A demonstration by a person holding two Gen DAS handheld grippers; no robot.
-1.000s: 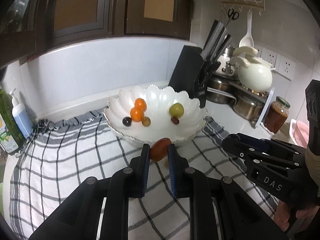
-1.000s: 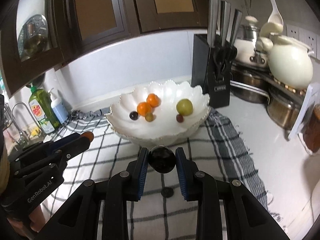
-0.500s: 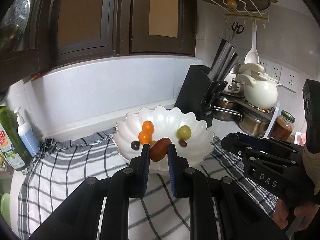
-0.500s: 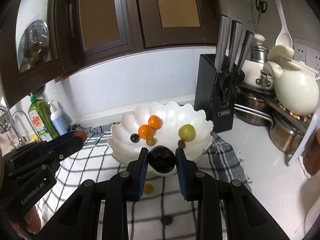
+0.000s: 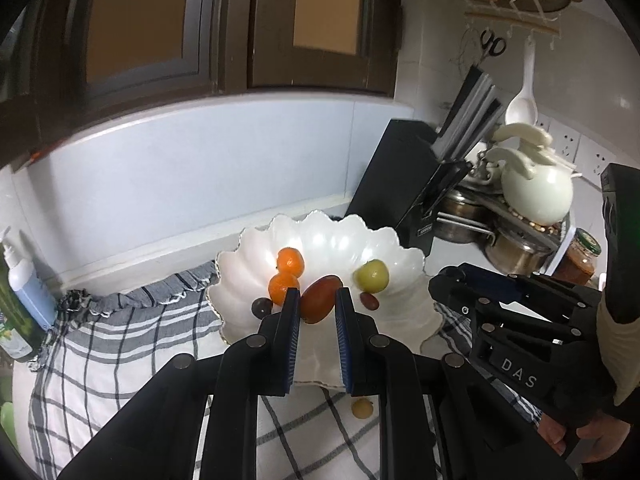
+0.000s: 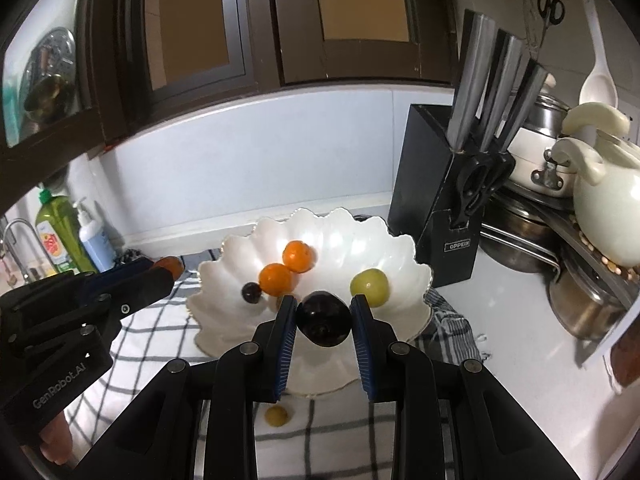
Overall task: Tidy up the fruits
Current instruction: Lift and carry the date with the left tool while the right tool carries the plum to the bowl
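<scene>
A white scalloped bowl (image 5: 404, 252) (image 6: 400, 248) stands on a checked cloth and holds two oranges (image 5: 291, 261) (image 6: 298, 256), a green fruit (image 5: 373, 275) (image 6: 369, 286), a dark grape (image 5: 260, 307) (image 6: 251, 292) and a small red fruit (image 5: 369, 300). My left gripper (image 5: 317, 300) is shut on a red-brown oval fruit (image 5: 320, 298), held over the bowl's near side. My right gripper (image 6: 323, 314) is shut on a dark plum (image 6: 323, 320) over the bowl's front rim. A small yellow fruit (image 5: 362, 407) (image 6: 277, 416) lies on the cloth in front of the bowl.
A black knife block (image 6: 440, 208) stands right of the bowl, with steel pots (image 6: 520, 240) and a cream kettle (image 6: 604, 216) beyond it. Soap bottles (image 6: 60, 236) stand at the far left. The checked cloth (image 5: 120, 344) covers the counter. Dark cabinets hang overhead.
Both grippers have risen and moved forward over the bowl with their fruits still held. The bowl now sits right under the fingertips.
</scene>
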